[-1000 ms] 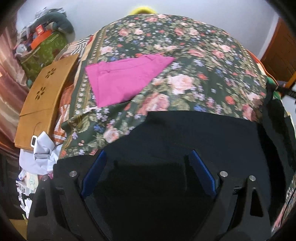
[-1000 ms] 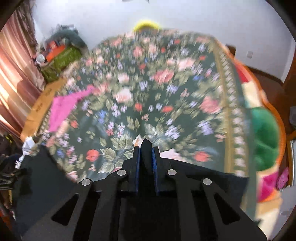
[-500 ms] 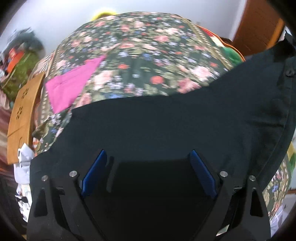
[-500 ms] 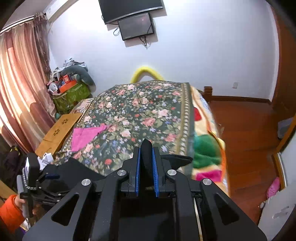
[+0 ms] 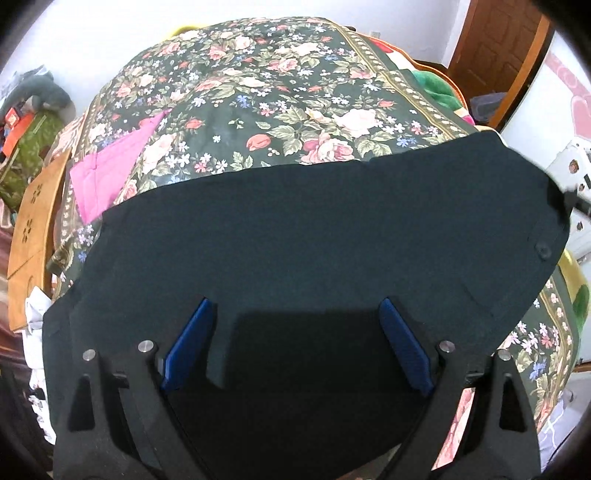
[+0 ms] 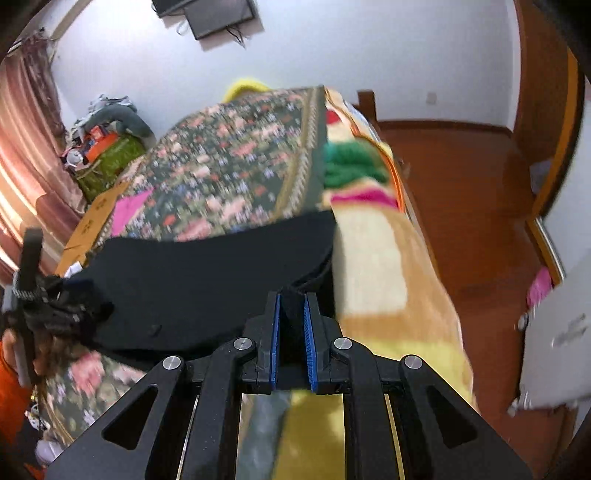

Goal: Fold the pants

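A: What lies ahead of the claws?
B: A floral bedspread [image 5: 295, 85], and spread over its near end, the black pants [image 5: 314, 229].
A: And the claws themselves?
B: The left gripper [image 5: 295, 347] stands spread wide above the pants, its pads clear of the cloth. The right gripper [image 6: 291, 339] is pressed together, pinching a fold of the pants. A pink cloth [image 5: 107, 170] lies far left.

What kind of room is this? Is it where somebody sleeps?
Most likely a bedroom. A big bed with a flowery cover fills the room, dark pants are spread on it for folding, and a curtain hangs by the wall with a screen mounted high above.
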{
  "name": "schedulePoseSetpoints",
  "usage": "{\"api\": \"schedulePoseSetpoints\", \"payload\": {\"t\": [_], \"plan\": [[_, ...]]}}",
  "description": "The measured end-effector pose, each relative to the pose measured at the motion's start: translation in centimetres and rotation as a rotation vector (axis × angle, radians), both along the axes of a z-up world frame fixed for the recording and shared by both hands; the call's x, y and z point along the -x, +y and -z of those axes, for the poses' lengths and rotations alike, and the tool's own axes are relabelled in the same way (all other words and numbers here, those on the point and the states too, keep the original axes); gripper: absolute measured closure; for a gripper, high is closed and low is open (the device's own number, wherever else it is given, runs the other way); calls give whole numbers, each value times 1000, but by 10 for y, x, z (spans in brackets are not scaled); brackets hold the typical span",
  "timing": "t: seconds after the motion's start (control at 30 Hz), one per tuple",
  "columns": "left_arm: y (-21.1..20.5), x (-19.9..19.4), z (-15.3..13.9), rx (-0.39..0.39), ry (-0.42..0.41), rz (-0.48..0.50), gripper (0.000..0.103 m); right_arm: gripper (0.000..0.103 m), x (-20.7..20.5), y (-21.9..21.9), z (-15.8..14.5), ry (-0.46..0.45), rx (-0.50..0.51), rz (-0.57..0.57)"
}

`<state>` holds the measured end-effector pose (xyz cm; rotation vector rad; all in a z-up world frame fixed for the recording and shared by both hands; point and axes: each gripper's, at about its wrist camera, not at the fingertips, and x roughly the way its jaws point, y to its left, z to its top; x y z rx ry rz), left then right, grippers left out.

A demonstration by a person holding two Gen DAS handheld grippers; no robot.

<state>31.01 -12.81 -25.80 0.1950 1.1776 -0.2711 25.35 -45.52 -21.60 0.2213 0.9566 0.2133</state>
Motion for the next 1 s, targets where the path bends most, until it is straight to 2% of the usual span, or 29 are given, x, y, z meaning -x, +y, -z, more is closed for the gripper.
{"api": "schedulePoseSetpoints", "payload": {"t": [0.17,0.3,0.37,0.5,0.6,0.8,1.0], "plan": [[5,4,1,29,-7,-16,9,92,14,-6,17,30,-18,44],[4,5,0,28,-19,-9,9,87,22,-2,19,30,38,70],[4,6,-2,26,-28,-4,9,76,24,-2,15,26,82,91],[11,11,-9,28,-67,-11,9,69,29,0,1,8,172,103],[25,12,-20,47,-102,-34,9,64,28,6,-14,-20,181,89],[78,13,-56,81,-209,-127,9,62,12,42,-46,-110,135,28],[164,14,-84,87,-285,-264,9,57,-13,109,-72,-207,97,-98]]}}
